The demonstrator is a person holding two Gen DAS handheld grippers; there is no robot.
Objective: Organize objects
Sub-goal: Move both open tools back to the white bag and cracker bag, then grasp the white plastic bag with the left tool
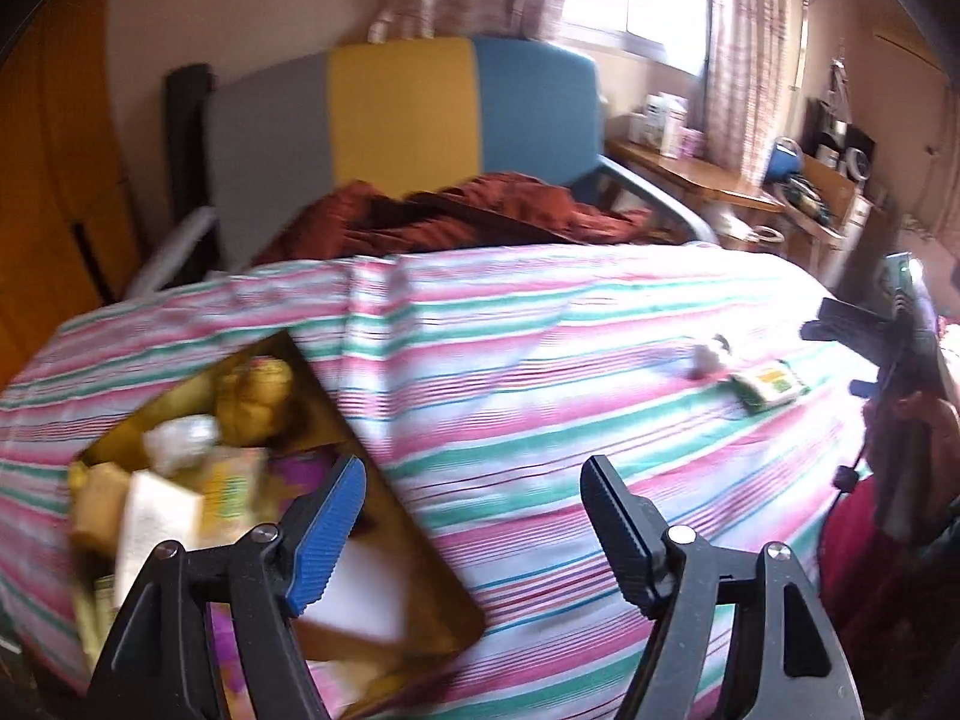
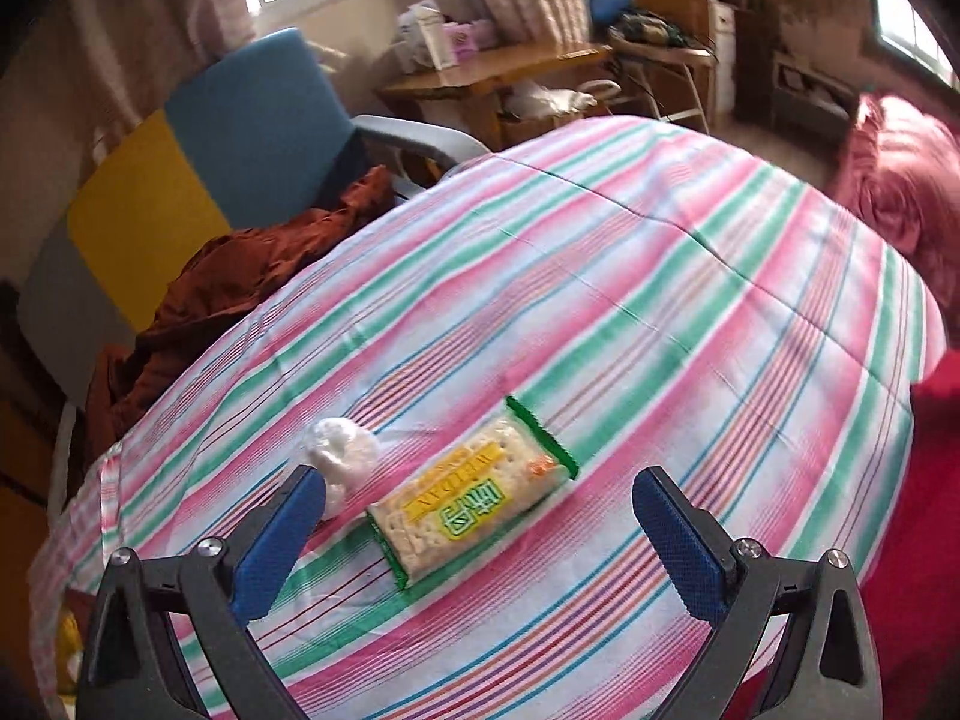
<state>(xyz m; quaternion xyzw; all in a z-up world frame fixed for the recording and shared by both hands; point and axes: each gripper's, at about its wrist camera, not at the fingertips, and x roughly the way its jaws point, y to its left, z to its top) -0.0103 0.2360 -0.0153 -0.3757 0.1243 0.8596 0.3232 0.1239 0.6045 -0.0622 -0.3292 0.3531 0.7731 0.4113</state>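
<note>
Hovering over the striped bedspread (image 2: 660,276), the right gripper (image 2: 480,516) has its jaws spread wide and holds nothing; in the lower middle of the right wrist view a cracker packet (image 2: 474,495) in clear wrap with green ends lies flat on the bed between the two blue pads, touching neither. Just beside the packet's left end sits a small crumpled white wrapper (image 2: 339,459), partly behind the left pad. In the left wrist view the left gripper (image 1: 474,507) also has its jaws well apart and empty, above the bedspread at the bottom of the frame. At the lower left of that view a gold-lined box (image 1: 336,414) rests on the bed, filled with blurred snack packets (image 1: 222,480) and a yellowish lump whose kind I cannot tell. The same cracker packet (image 1: 771,384) and white wrapper (image 1: 708,357) show at the right of that frame, well apart from the box. A rust-coloured cloth (image 1: 480,210) lies against a grey, yellow and blue headboard (image 1: 402,108) at the upper middle.
</note>
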